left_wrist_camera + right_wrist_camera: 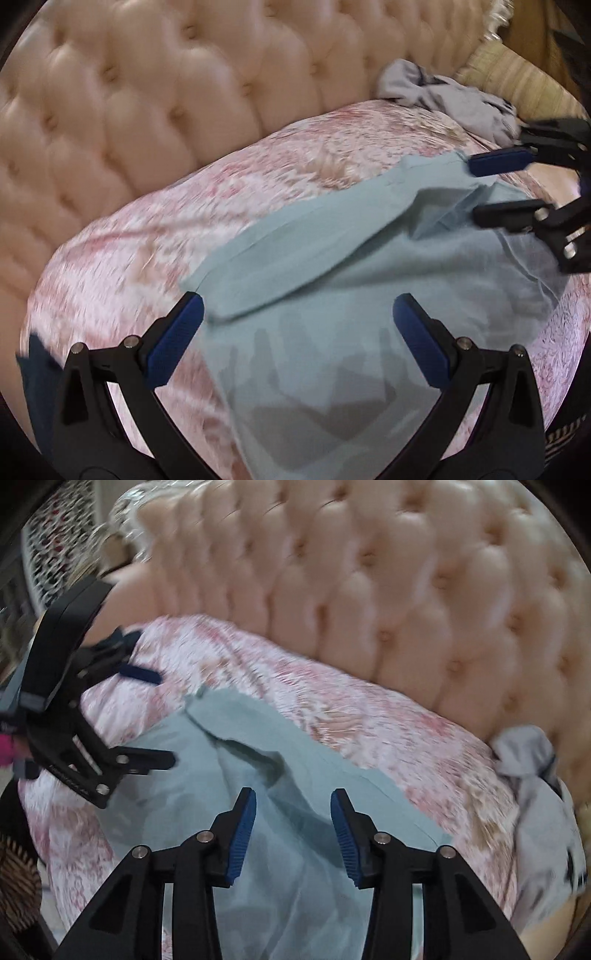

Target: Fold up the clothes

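Nearest, both grippers hover with jaws spread wide and nothing between them: the left gripper (297,317) and the right gripper (293,812) each hang over the pale teal garment (332,295). It lies spread on the pink floral bedspread (147,236), with one long panel already turned over across its upper part, so I judge the folding partly done; more folds look needed before it is a compact bundle. Farther back, a grey garment (443,92) sits crumpled near the tufted headboard (147,92), evidently unfolded.
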`<state>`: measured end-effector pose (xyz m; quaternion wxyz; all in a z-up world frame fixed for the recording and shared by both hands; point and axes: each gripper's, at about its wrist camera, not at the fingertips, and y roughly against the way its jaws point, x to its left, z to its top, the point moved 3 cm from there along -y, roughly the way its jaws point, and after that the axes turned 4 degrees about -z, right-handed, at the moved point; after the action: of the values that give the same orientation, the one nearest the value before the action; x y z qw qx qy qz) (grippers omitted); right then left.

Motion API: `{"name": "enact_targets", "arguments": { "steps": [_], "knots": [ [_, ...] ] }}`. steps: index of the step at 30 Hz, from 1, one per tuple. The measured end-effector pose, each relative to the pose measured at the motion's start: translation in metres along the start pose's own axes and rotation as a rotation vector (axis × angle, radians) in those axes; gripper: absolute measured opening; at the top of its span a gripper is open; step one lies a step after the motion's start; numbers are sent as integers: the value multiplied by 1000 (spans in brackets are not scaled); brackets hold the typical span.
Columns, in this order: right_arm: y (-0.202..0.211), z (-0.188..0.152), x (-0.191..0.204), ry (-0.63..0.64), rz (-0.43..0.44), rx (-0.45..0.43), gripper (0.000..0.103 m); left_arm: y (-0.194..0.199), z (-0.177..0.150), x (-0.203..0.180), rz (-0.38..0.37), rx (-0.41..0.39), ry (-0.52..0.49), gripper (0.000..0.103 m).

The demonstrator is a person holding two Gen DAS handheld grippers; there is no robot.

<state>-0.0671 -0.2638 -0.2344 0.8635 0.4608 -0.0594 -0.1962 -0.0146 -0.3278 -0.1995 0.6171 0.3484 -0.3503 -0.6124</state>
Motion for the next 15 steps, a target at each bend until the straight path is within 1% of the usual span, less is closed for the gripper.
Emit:
{"name": "enact_targets", "arguments": {
  "steps": [1,2,3,4,5,8,10,12,13,15],
  "knots": [
    [-5,4,2,42,1,14,42,-5,4,-2,-10,6,-21,103],
    [-11,7,4,83,2,27,33,-10,8,-4,-20,15,-40,103],
    [-16,11,6,125,3,41,20,-15,12,-4,-27,26,-46,103],
    [-21,14,7,167,4,55,14,-17,14,-3,-30,27,-38,103],
    [-22,18,7,182,2,51,1,-18,15,-1,-33,23,-25,103],
    [-17,29,2,186,-10,12,1,-13,13,9,-43,-3,29,103],
    [-14,37,-1,189,-17,-14,1,-6,8,17,-29,-28,56,103],
    [-10,52,-6,194,-36,-51,1,-2,4,27,-17,-50,93,103],
    [-13,59,-8,210,-50,-53,1,-1,1,32,-16,-54,116,103],
    [-29,66,-9,236,-54,-13,2,2,-8,39,-17,-57,162,103]
  ]
}}
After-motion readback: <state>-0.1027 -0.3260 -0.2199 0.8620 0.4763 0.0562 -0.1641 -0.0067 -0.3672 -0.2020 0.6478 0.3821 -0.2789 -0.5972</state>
